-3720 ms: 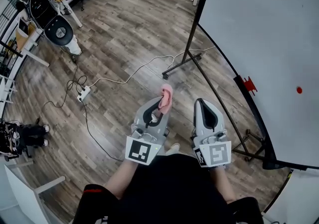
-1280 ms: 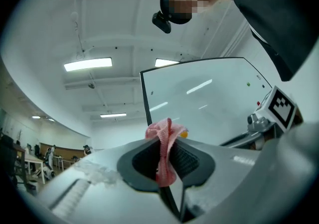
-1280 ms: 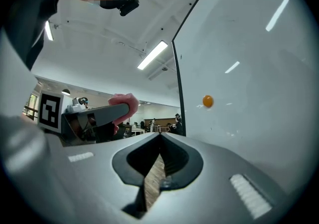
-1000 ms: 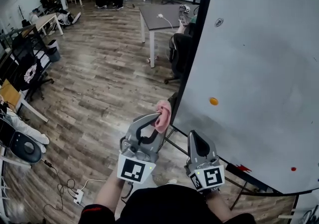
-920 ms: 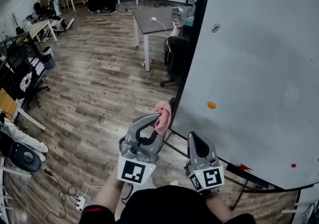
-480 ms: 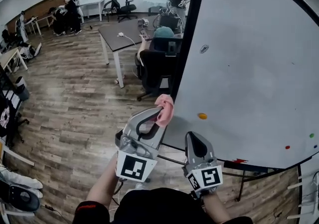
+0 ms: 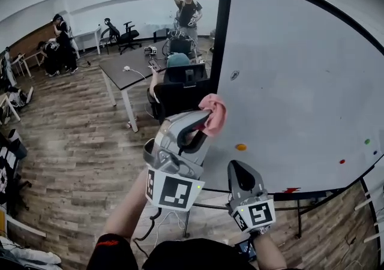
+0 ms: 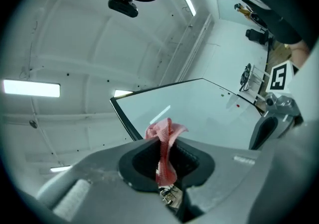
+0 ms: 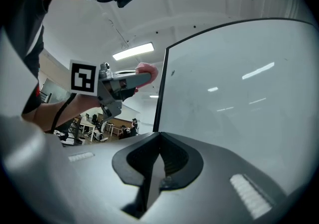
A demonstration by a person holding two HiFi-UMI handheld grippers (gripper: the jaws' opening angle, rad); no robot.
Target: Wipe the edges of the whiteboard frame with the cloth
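Observation:
A big whiteboard [image 7: 300, 83] with a black frame [image 7: 223, 29] stands on a wheeled stand at the right. My left gripper [image 7: 207, 120] is raised and shut on a pink cloth [image 7: 214, 113], which hangs close to the frame's left edge; whether it touches, I cannot tell. In the left gripper view the cloth [image 8: 164, 138] sticks up between the shut jaws, with the frame's corner [image 8: 115, 104] behind. My right gripper [image 7: 235, 170] is lower, shut and holding nothing. The right gripper view shows the frame's left edge [image 9: 161, 88] and the cloth [image 9: 147, 73].
A dark desk [image 7: 129, 71] with a seated person in a chair [image 7: 180, 83] stands just behind the board's left side. Other people [image 7: 189, 5] and office chairs [image 7: 123, 32] are farther back. Coloured magnets [image 7: 240, 147] dot the board. Wooden floor [image 7: 66, 137] lies at the left.
The view has swung up from the floor to the board's upper left. My left gripper has risen with the cloth along the frame's left edge. The right gripper stays low.

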